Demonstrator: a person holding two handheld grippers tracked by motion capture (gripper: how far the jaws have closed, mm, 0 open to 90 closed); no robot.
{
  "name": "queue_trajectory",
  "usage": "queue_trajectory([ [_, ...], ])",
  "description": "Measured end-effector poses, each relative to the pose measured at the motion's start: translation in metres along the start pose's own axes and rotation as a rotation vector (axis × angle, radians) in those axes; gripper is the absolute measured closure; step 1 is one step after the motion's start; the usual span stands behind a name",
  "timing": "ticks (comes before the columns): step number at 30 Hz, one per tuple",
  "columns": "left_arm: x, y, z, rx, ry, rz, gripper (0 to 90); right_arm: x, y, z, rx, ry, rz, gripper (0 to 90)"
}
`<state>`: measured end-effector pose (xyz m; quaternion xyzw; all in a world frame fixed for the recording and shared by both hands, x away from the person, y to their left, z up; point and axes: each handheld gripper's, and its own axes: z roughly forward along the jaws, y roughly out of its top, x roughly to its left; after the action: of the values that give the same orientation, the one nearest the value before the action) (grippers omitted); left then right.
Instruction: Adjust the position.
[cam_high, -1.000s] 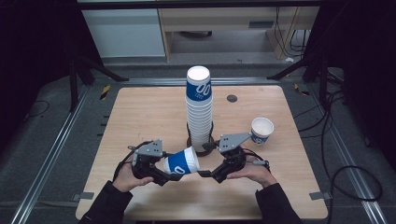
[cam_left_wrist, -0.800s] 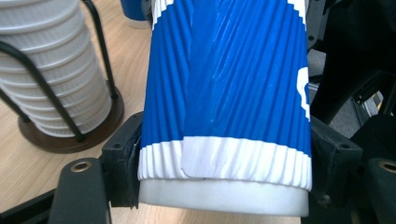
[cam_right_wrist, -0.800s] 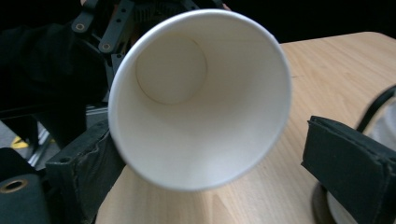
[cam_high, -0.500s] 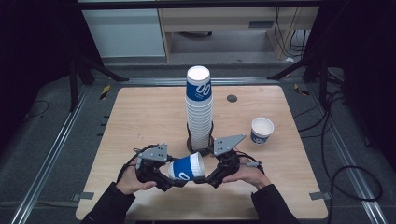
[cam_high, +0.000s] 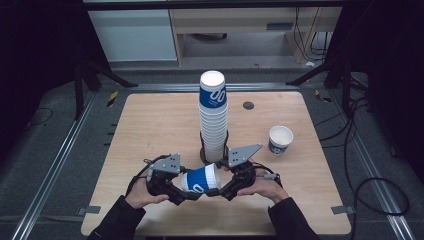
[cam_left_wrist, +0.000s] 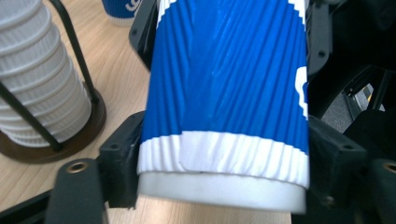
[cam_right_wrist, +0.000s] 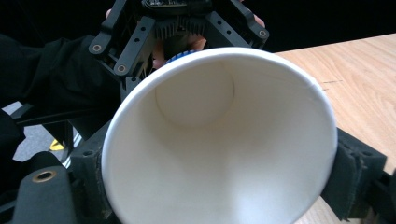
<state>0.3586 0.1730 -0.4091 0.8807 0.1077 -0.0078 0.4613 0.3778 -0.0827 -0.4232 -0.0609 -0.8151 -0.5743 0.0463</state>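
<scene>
Dark floor and black frame legs ring a pale wooden tabletop (cam_high: 150, 125), with cables trailing off at the right. Near its front edge a blue ribbed paper cup with a white rim (cam_high: 201, 179) hangs on its side between the two hands, clear of the wood. The left tongs (cam_high: 176, 184) are clamped on the cup's base end; in the left gripper view the black jaws press its ribbed wall from both sides. The right tongs (cam_high: 223, 184) have just been closing and now grip the cup at its mouth end, the pads against the outside of the rim in the right gripper view. Held at both ends like this, the cup looks to be passing from one hand to the other, or two nested cups are being pulled apart; I cannot tell which. Its white inside is empty.

Just behind the hands, a tall stack of nested white and blue paper cups (cam_high: 213, 117) stands in a dark wire holder (cam_high: 205, 150), which keeps it upright. Well to the right, a single small blue and white paper cup (cam_high: 280, 139) stands upright, also empty.
</scene>
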Motion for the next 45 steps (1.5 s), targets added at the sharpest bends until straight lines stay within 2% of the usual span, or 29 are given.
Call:
queue_trajectory([
  [2,0.001,0.000,-0.001,0.006,0.004,-0.005,19.1,0.000,0.000,-0.002,0.004,-0.004,0.000,15.7],
  [3,0.002,-0.001,-0.003,0.018,0.026,0.000,18.5,0.000,0.001,-0.006,0.016,-0.018,-0.007,15.7],
  [10,0.003,-0.003,-0.001,0.076,0.030,0.002,15.7,-0.001,0.001,-0.010,0.104,-0.080,-0.026,16.1],
  [13,0.002,-0.004,0.007,0.140,0.029,0.010,14.1,0.000,0.000,-0.006,0.147,-0.091,-0.043,16.2],
  [16,0.002,-0.004,0.013,0.165,0.034,0.011,13.8,0.001,0.000,-0.002,0.176,-0.090,-0.052,16.2],
  [17,0.001,-0.005,0.019,0.193,0.037,0.015,13.7,0.002,-0.001,0.003,0.204,-0.090,-0.059,16.3],
  [20,0.000,-0.007,0.026,0.236,0.035,0.020,14.4,0.003,-0.001,0.010,0.247,-0.086,-0.078,16.2],
  [24,-0.002,-0.008,0.033,0.273,0.016,0.027,17.4,0.006,-0.003,0.018,0.293,-0.078,-0.100,15.9],
  [29,-0.002,-0.009,0.035,0.282,0.016,0.026,26.3,0.008,-0.002,0.023,0.305,-0.064,-0.113,15.9],
  [36,-0.001,-0.010,0.034,0.264,0.018,0.035,27.3,0.008,0.000,0.022,0.304,-0.071,-0.121,15.3],
  [39,-0.001,-0.011,0.033,0.248,0.015,0.031,27.3,0.008,0.000,0.021,0.288,-0.071,-0.112,13.9],
  [45,0.004,-0.012,0.029,0.214,0.026,0.007,27.3,0.006,0.003,0.017,0.235,-0.110,-0.111,7.9],
])
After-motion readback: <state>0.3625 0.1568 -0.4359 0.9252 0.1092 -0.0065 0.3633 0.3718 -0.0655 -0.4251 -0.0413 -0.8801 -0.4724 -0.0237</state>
